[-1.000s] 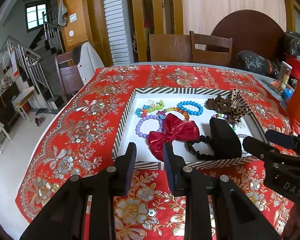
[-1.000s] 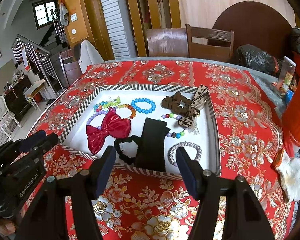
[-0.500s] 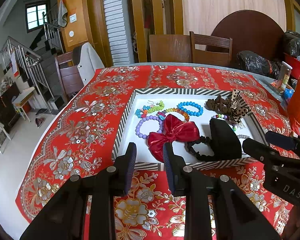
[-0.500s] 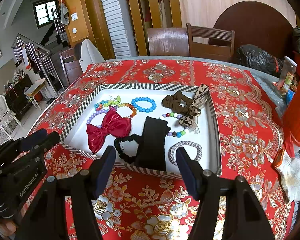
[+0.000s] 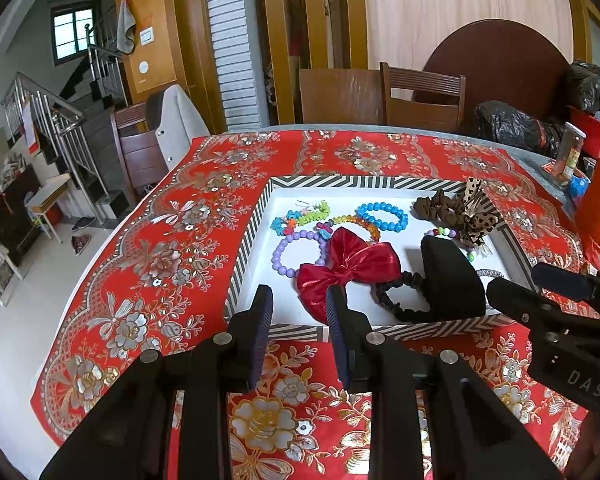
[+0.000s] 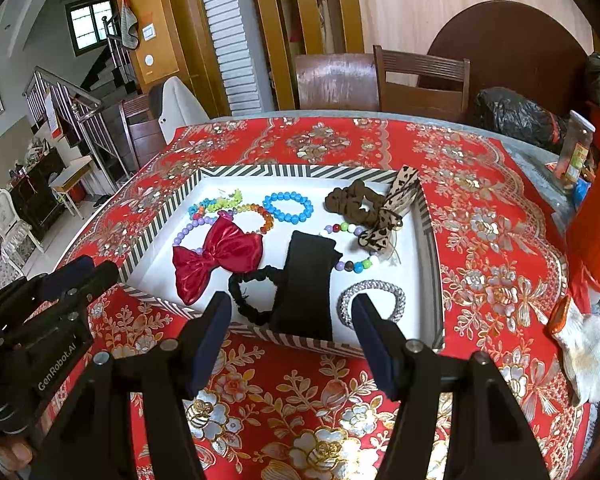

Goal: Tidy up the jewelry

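Observation:
A striped-rim white tray (image 5: 249,248) (image 6: 161,216) lies on the red floral tablecloth. In it are a red bow (image 5: 350,266) (image 6: 220,258), a black fabric pad (image 5: 452,280) (image 6: 306,284), a black scrunchie (image 6: 249,294), a silver bracelet (image 6: 394,294), a blue bead bracelet (image 5: 382,216) (image 6: 288,207), a purple one (image 5: 286,254), a brown scrunchie (image 6: 350,200) and a leopard bow (image 6: 386,224). My left gripper (image 5: 300,300) hovers open before the tray's near rim, in line with the red bow. My right gripper (image 6: 291,308) stands open, wider, in front of the black pad. Neither holds anything.
A white glove (image 6: 584,344) lies on the cloth at the right, beside an orange container (image 6: 596,236) and a jar (image 6: 576,148). Wooden chairs (image 6: 420,80) and black bags (image 6: 516,116) stand beyond the far edge. The table's left edge drops to the floor.

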`<state>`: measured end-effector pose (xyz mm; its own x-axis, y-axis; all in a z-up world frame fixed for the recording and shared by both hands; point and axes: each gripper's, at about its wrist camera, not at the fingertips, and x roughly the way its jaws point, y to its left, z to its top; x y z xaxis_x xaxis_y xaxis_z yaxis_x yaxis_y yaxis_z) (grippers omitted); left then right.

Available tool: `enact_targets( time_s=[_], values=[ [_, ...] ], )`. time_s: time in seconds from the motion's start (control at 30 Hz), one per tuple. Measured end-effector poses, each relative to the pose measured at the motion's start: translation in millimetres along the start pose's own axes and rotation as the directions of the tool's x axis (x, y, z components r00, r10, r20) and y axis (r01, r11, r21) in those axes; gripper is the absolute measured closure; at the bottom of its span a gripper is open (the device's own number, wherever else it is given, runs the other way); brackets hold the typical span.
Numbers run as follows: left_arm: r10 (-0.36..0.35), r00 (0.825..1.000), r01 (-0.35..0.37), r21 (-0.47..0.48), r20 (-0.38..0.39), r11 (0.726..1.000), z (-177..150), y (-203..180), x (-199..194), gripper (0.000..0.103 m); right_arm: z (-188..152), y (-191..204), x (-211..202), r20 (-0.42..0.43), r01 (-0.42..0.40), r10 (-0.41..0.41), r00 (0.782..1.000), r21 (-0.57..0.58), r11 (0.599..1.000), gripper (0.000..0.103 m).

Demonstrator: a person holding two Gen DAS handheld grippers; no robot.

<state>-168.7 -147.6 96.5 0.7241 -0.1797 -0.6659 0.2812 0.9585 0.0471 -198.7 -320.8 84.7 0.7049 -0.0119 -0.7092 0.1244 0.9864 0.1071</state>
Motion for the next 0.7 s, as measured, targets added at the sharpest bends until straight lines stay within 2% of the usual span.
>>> enact_targets(
  time_s=[0.7],
  values=[
    [-0.017, 1.000, 0.017, 0.002, 0.007, 1.000, -1.9, -2.0, 4.9, 0.075, -4.0, -4.4, 5.1, -0.012, -0.002, 0.002, 1.000, 0.009, 1.000, 0.038]
  ],
)
